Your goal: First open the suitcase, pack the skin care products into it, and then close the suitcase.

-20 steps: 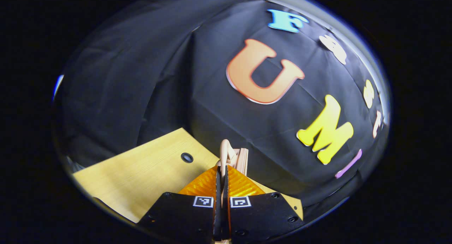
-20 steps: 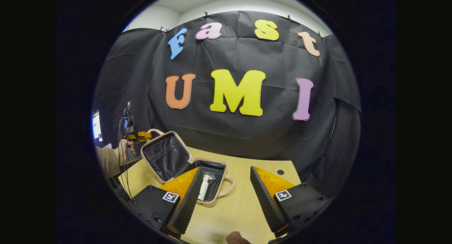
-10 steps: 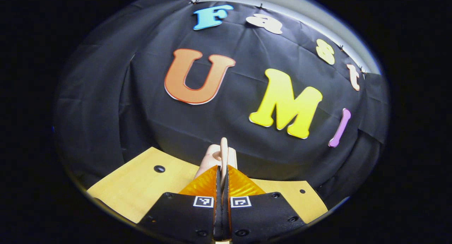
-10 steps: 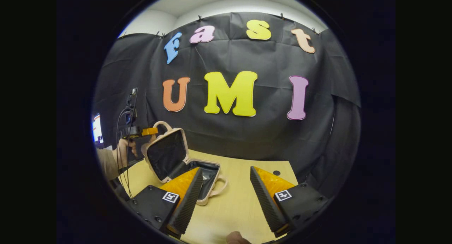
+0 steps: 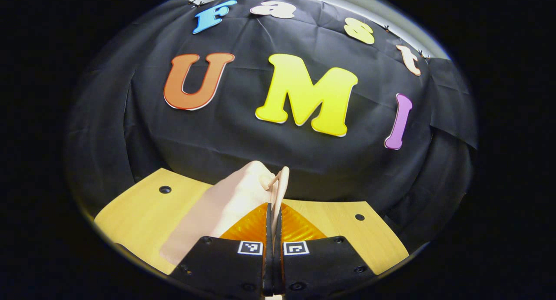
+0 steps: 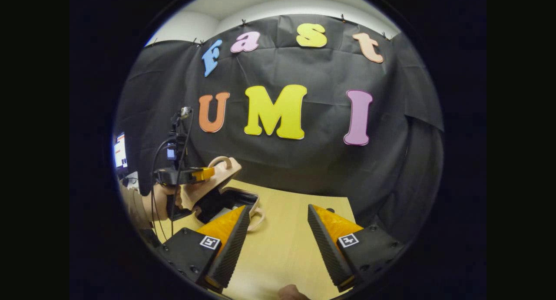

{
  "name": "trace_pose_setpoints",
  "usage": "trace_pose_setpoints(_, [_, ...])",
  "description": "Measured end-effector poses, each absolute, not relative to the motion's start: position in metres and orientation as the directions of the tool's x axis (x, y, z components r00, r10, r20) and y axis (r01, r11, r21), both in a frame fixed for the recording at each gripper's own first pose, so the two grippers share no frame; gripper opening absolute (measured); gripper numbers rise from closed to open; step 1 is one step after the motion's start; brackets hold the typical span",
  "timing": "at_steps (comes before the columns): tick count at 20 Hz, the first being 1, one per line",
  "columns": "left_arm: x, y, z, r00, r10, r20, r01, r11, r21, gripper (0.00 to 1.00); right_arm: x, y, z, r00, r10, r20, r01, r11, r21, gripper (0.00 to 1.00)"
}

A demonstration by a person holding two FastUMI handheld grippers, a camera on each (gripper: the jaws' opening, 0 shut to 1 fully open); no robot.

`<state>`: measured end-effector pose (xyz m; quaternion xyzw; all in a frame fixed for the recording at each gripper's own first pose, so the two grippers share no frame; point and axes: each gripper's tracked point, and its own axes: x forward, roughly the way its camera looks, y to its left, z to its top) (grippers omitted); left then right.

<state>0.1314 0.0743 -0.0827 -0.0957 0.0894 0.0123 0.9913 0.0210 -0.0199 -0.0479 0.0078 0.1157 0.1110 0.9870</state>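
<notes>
The pink suitcase (image 6: 217, 178) lies at the table's left, its lid tilted low over the dark-lined base (image 6: 234, 198) with a gap left between them. My left gripper (image 5: 273, 211) is shut on the lid's handle (image 5: 281, 182), and the lid's pink outer shell (image 5: 213, 209) slopes down to the left of it. In the right gripper view that left gripper (image 6: 204, 174) sits at the lid's top edge, held by a hand (image 6: 158, 204). My right gripper (image 6: 278, 232) stands open above the table, to the right of the case, with nothing in it. The lid hides what is inside the case.
The wooden table (image 6: 282, 252) runs to the black cloth wall behind it. Small dark holes (image 5: 165, 189) mark the tabletop. The base's own handle (image 6: 259, 213) sticks out toward my right gripper. A lit screen (image 6: 120, 150) is at the far left.
My left gripper has swung the lid from upright down toward the base. The white bottle seen inside a second ago is now covered. The right gripper has barely moved.
</notes>
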Motion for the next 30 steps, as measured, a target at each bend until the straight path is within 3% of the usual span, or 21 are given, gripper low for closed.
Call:
trace_pose_setpoints(5, [0.154, 0.01, -0.149, 0.952, -0.031, -0.306, 0.021, 0.999, -0.035, 0.04, 0.022, -0.07, -0.072, 0.938, 0.211, -0.274, -0.198, 0.977, 0.074, 0.8])
trace_pose_setpoints(11, [0.174, -0.024, -0.228, 0.894, 0.057, -0.445, 0.004, 0.991, 0.136, 0.04, 0.021, -0.117, -0.113, 0.91, 0.216, -0.355, -0.175, 0.974, 0.143, 0.8])
trace_pose_setpoints(14, [0.176, -0.034, -0.237, 0.877, 0.086, -0.472, 0.008, 0.981, 0.194, 0.05, 0.019, -0.131, -0.123, 0.903, 0.212, -0.374, -0.156, 0.972, 0.173, 0.78])
trace_pose_setpoints(15, [0.175, -0.039, -0.241, 0.87, 0.083, -0.486, 0.007, 0.984, 0.18, 0.12, 0.019, -0.133, -0.126, 0.9, 0.214, -0.38, -0.153, 0.971, 0.186, 0.78])
trace_pose_setpoints(16, [0.169, -0.043, -0.239, 0.865, 0.067, -0.497, -0.005, 0.992, 0.126, 0.33, 0.019, -0.134, -0.124, 0.899, 0.219, -0.38, -0.153, 0.969, 0.196, 0.78])
trace_pose_setpoints(17, [0.164, -0.047, -0.232, 0.866, 0.052, -0.497, -0.015, 0.997, 0.08, 0.22, 0.02, -0.136, -0.123, 0.902, 0.209, -0.378, -0.145, 0.971, 0.191, 0.8])
trace_pose_setpoints(18, [0.159, -0.05, -0.223, 0.873, 0.043, -0.486, -0.024, 0.999, 0.044, 0.42, 0.02, -0.137, -0.119, 0.906, 0.203, -0.371, -0.142, 0.972, 0.185, 0.8])
trace_pose_setpoints(22, [0.135, -0.046, -0.152, 0.923, 0.019, -0.385, -0.008, 0.999, 0.031, 0.69, 0.026, -0.129, -0.097, 0.933, 0.162, -0.321, -0.12, 0.982, 0.149, 0.8])
trace_pose_setpoints(23, [0.125, -0.04, -0.136, 0.933, 0.022, -0.359, -0.008, 0.999, 0.039, 0.82, 0.027, -0.125, -0.089, 0.941, 0.143, -0.307, -0.105, 0.985, 0.136, 0.8])
trace_pose_setpoints(25, [0.102, -0.025, -0.095, 0.958, 0.037, -0.285, -0.024, 0.999, 0.046, 0.93, 0.03, -0.115, -0.074, 0.954, 0.103, -0.281, -0.071, 0.99, 0.12, 0.8])
trace_pose_setpoints(28, [0.059, 0.009, -0.039, 0.978, 0.115, -0.174, -0.105, 0.992, 0.068, 0.94, 0.035, -0.094, -0.059, 0.959, 0.036, -0.281, -0.007, 0.994, 0.105, 0.8])
trace_pose_setpoints(30, [0.026, 0.026, -0.014, 0.985, 0.116, -0.127, -0.112, 0.993, 0.039, 0.94, 0.032, -0.05, -0.043, 0.967, 0.055, -0.248, -0.029, 0.994, 0.109, 0.8])
